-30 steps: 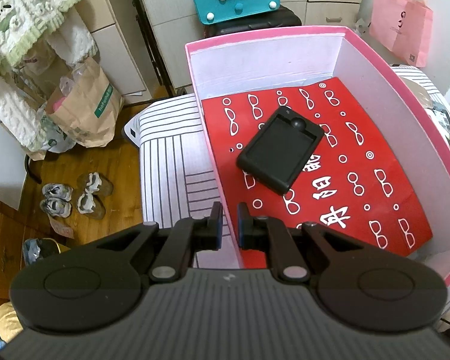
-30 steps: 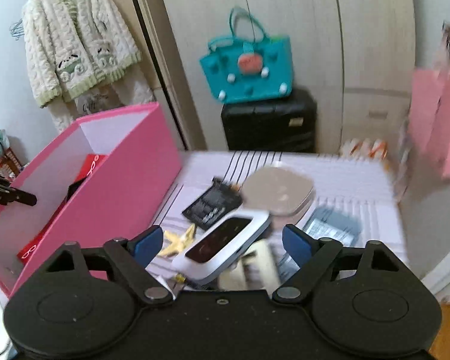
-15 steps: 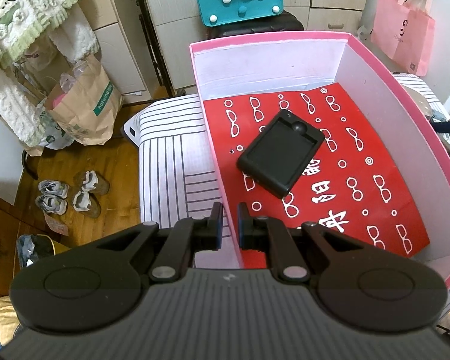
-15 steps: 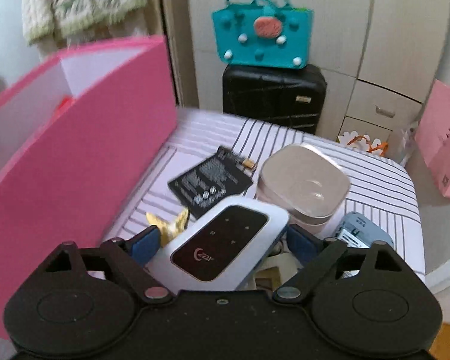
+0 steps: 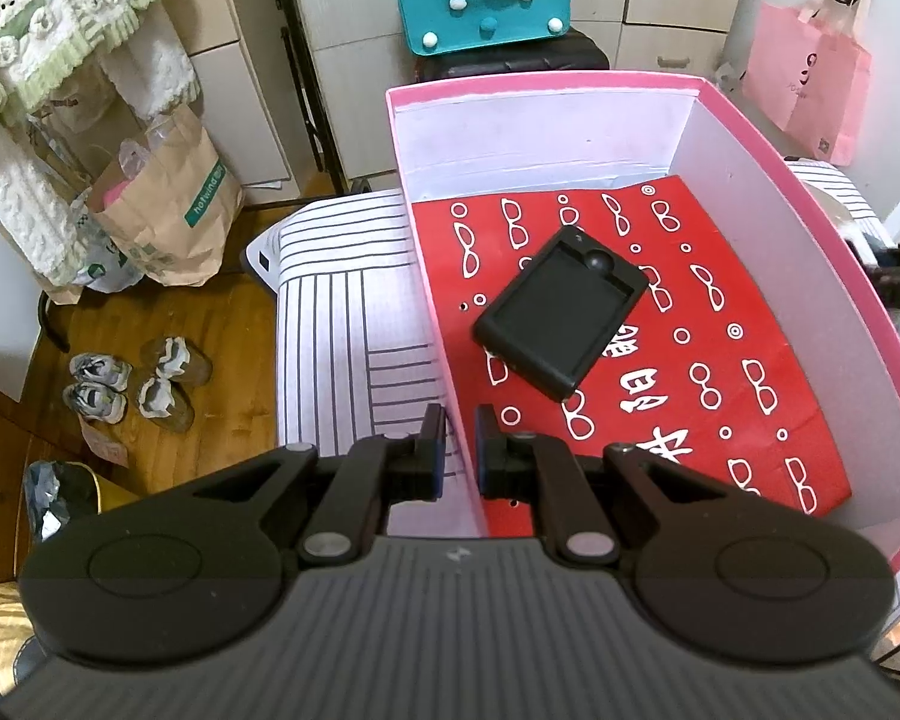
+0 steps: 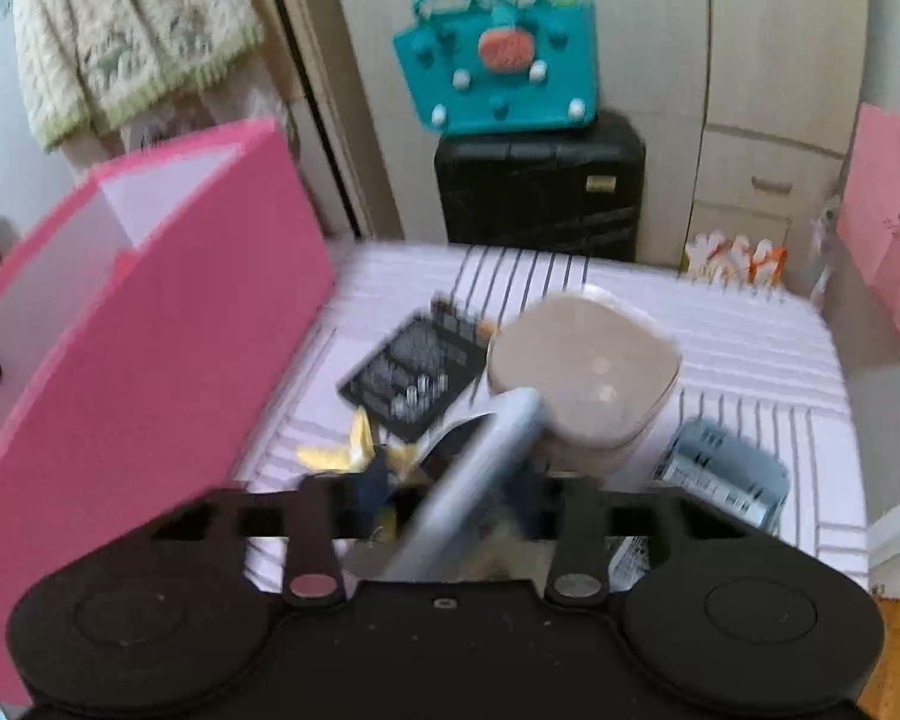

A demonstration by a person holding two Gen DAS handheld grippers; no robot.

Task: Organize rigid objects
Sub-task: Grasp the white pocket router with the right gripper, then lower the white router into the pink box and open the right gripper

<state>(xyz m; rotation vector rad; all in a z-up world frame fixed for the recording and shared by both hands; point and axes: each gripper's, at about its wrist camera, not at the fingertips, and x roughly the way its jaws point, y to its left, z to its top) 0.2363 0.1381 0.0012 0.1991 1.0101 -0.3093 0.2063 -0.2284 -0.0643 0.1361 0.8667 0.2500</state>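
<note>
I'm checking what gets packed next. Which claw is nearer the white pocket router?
Right. The right claw has just been closing on the white pocket router, which sits tilted between its fingers. The left claw is clamped on the pink box wall, away from it.

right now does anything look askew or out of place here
Yes. The white pocket device between the right gripper fingers is tipped up on edge, not flat, as the jaws have just been closing. The black case lies diagonal in the pink box.
</note>
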